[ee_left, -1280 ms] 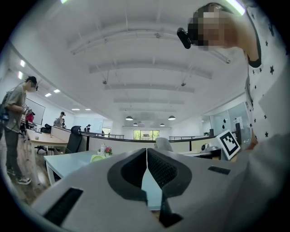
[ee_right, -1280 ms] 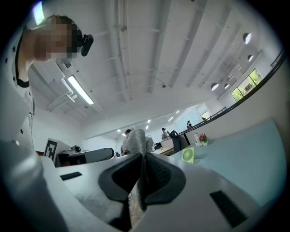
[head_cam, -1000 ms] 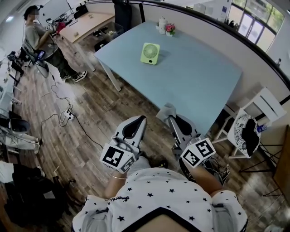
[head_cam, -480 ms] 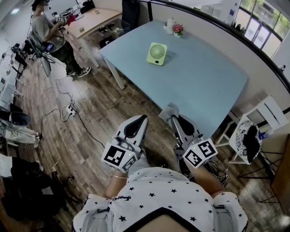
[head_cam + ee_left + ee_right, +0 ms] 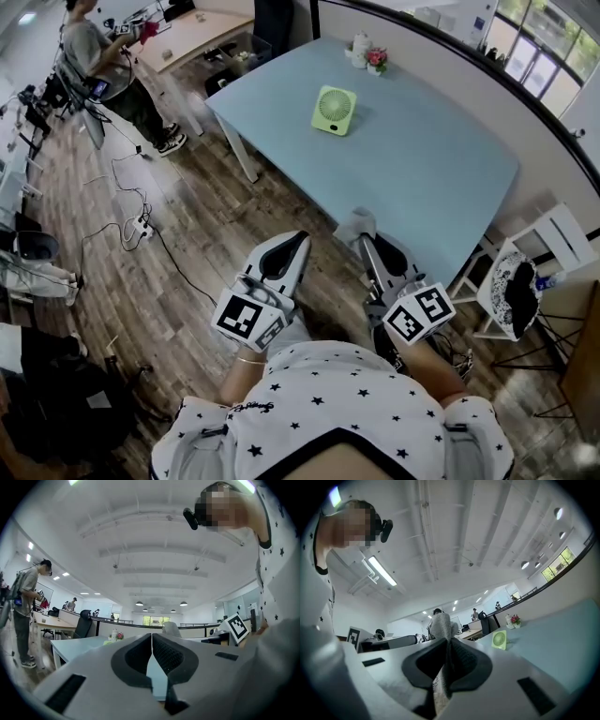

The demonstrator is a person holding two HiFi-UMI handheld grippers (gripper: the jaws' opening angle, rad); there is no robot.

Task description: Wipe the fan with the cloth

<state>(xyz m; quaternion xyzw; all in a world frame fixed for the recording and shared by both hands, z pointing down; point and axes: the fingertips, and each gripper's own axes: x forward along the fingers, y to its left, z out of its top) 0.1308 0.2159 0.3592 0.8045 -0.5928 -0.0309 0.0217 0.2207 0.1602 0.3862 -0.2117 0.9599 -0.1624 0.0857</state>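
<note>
A small light-green fan stands upright on the pale blue table, toward its far side; it also shows in the right gripper view as a green fan. My right gripper hangs over the table's near edge, shut on a grey cloth that sticks up past its tips as a grey knitted cloth. My left gripper is held over the wooden floor, short of the table, jaws shut with nothing between them. Both grippers are well apart from the fan.
A white jar and a pink flower pot stand at the table's far edge. A person stands by a wooden desk at far left. Cables and a power strip lie on the floor. A white chair with dark clothing sits at right.
The view has drifted toward the table, so the fan and table sit slightly lower and further right in frame. Both grippers keep their pose, the right still holding the cloth.
</note>
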